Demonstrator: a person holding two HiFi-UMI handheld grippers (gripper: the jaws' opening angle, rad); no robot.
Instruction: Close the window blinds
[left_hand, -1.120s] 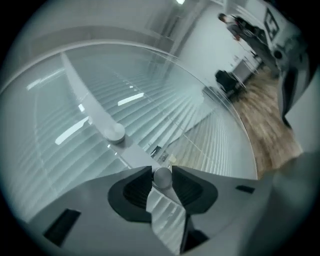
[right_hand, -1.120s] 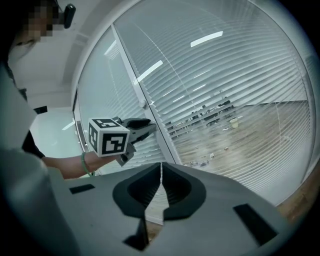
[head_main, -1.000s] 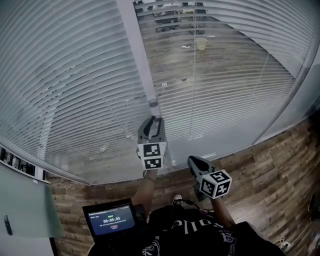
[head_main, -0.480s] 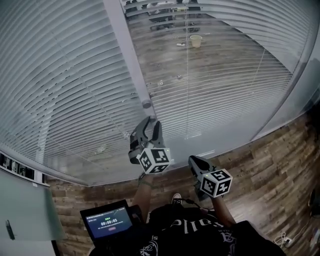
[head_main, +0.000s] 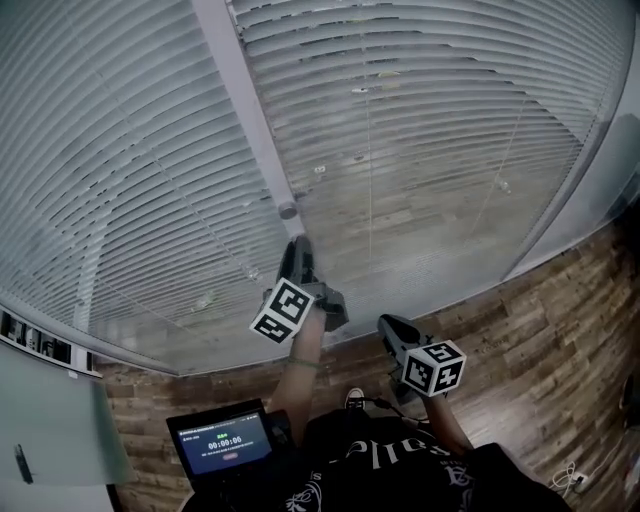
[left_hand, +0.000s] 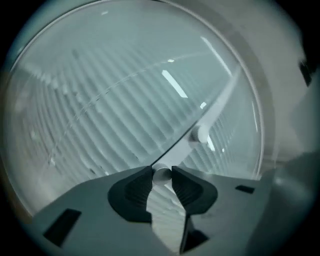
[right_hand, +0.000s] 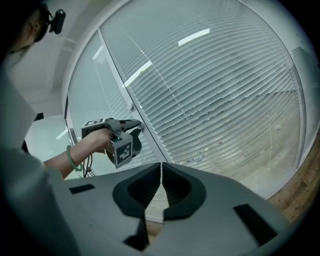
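Observation:
White slatted blinds (head_main: 440, 130) cover the glass on both sides of a pale mullion (head_main: 240, 110). A thin white tilt wand (left_hand: 200, 134) hangs beside the mullion. My left gripper (head_main: 297, 248) reaches up to it; in the left gripper view its jaws (left_hand: 161, 176) pinch the wand's round end. Those jaws have just been closing with the wand between them. The right gripper view shows the left gripper (right_hand: 136, 126) by the mullion. My right gripper (head_main: 388, 325) hangs lower right, shut and empty (right_hand: 161, 167). The slats (right_hand: 225, 90) let only faint strips of the room beyond show.
A laptop (head_main: 225, 440) with a running timer sits at the lower left by the person's legs. Wood flooring (head_main: 540, 330) runs along the base of the glass. A curved frame post (head_main: 600, 170) bounds the blinds at the right.
The left gripper has rolled on the wand, its marker cube swinging left. The right blind's slats have tilted further shut, hiding most of the room behind. The right gripper has stayed put.

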